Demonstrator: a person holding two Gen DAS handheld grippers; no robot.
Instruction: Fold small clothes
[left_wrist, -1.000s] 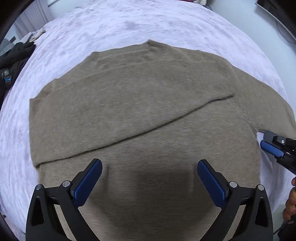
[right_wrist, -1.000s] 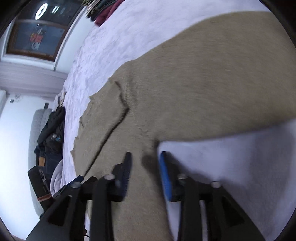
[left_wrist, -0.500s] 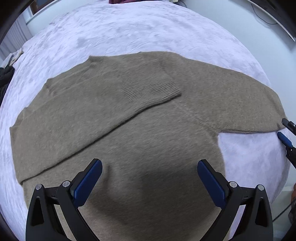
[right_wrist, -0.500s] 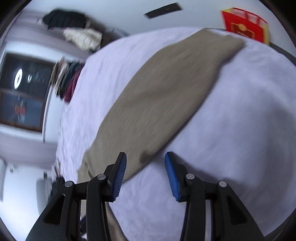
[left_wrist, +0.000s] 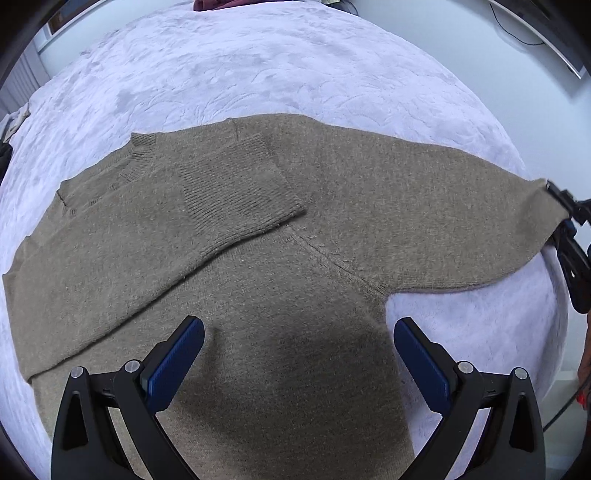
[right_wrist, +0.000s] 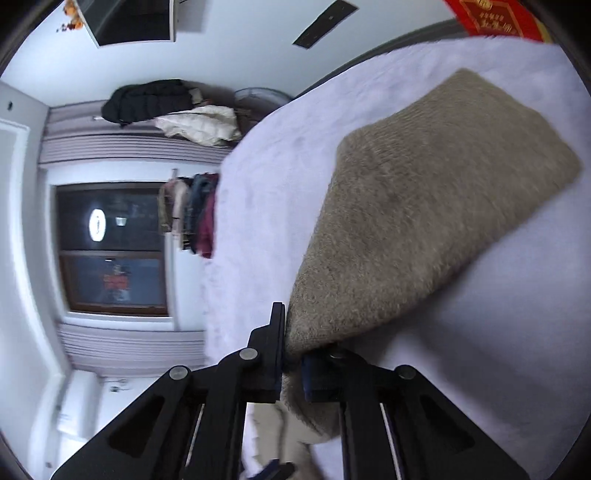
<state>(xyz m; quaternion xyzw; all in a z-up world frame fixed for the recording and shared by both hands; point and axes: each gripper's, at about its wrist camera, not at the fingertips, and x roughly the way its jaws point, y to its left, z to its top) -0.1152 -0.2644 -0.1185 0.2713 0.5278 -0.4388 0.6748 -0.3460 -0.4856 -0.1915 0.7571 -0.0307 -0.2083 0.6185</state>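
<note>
The left gripper (left_wrist: 297, 360) hovers above the sweater's (left_wrist: 258, 258) lower body, fingers spread wide and holding nothing. The right gripper (right_wrist: 291, 350) has its fingers pinched on the sweater's outstretched sleeve (right_wrist: 417, 236), lifting its edge. Beyond them, the other sleeve lies folded across the sweater's chest. The sweater rests flat on a pale textured bed (left_wrist: 295, 62). Past the bed, clothes (right_wrist: 195, 218) hang beside a dark window (right_wrist: 110, 251).
</note>
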